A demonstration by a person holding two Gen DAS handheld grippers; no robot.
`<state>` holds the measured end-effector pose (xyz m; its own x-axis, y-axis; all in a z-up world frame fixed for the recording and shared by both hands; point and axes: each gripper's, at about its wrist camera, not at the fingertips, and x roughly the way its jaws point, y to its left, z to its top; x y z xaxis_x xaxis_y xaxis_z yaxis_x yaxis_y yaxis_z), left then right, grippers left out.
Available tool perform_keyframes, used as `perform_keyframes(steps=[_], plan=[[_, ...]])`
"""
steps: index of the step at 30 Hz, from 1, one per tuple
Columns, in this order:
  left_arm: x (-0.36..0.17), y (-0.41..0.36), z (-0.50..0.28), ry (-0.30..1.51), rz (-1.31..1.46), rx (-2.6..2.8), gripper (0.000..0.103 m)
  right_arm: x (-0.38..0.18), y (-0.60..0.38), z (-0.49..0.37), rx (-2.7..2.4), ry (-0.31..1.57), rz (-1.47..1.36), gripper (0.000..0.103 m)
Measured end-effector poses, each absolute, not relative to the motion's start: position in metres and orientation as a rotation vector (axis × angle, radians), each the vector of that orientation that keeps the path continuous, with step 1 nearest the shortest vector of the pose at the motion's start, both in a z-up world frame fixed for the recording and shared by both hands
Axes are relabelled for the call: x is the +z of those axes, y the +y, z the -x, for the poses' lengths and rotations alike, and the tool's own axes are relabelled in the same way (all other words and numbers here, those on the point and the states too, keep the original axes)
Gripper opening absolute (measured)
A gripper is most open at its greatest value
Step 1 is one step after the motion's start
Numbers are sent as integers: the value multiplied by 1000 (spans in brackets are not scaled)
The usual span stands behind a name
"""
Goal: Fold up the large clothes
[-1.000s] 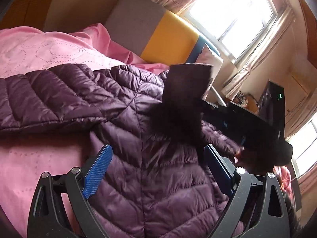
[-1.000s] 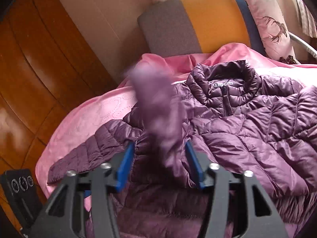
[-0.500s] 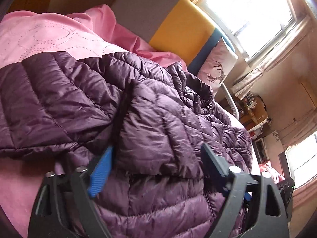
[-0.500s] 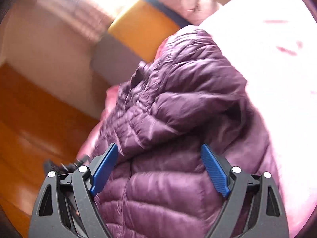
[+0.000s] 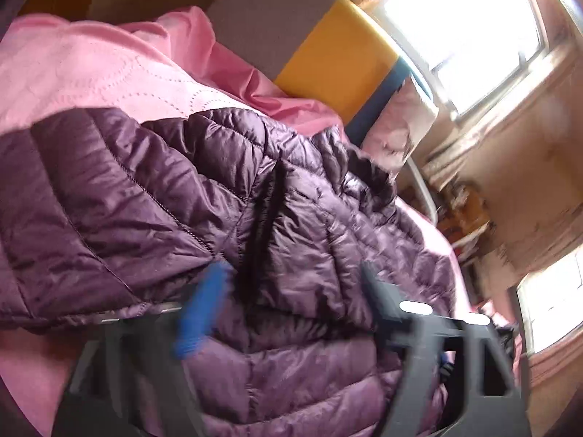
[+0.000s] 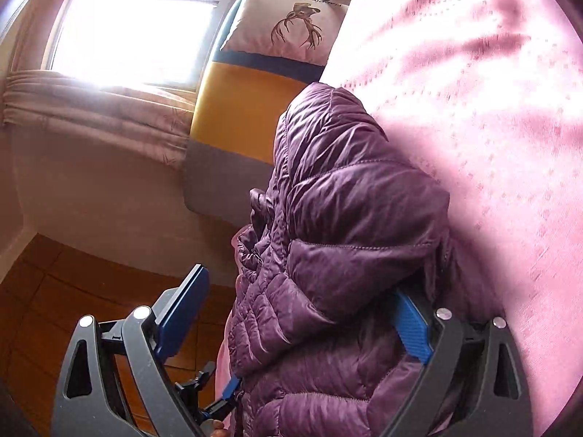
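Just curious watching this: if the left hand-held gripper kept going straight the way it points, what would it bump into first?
Most likely the purple puffer jacket lying on the pink bedspread. The left hand-held gripper stands open right over its quilted folds, though the blur makes depth uncertain.

the left gripper fingers are motion-blurred, and the purple jacket runs past the frame's bottom.

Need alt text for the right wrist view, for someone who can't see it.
A purple quilted puffer jacket lies on a pink bedspread, with the open right gripper straddling a bulging fold, its pads not pressing the fabric. Behind are a grey, yellow and blue headboard, a deer-print pillow and a bright window; the view is rolled sideways.
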<state>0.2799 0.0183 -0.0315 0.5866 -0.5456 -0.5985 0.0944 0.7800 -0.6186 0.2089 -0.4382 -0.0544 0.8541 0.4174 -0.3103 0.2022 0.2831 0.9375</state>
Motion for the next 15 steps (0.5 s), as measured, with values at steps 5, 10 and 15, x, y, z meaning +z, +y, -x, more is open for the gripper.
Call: perform_keyframes(steps=[5,10,15], plan=[[-33,-2,-290,913,500,-389,23,-55,-447,-206,157,551,-1316,93],[-29,2,-281,882,446,-362,2,-58,-461,-206,145,508,-1362,93],[-32,33,-256,885,420,-290,2,-60,-481,-196,165,440,-1442,90]])
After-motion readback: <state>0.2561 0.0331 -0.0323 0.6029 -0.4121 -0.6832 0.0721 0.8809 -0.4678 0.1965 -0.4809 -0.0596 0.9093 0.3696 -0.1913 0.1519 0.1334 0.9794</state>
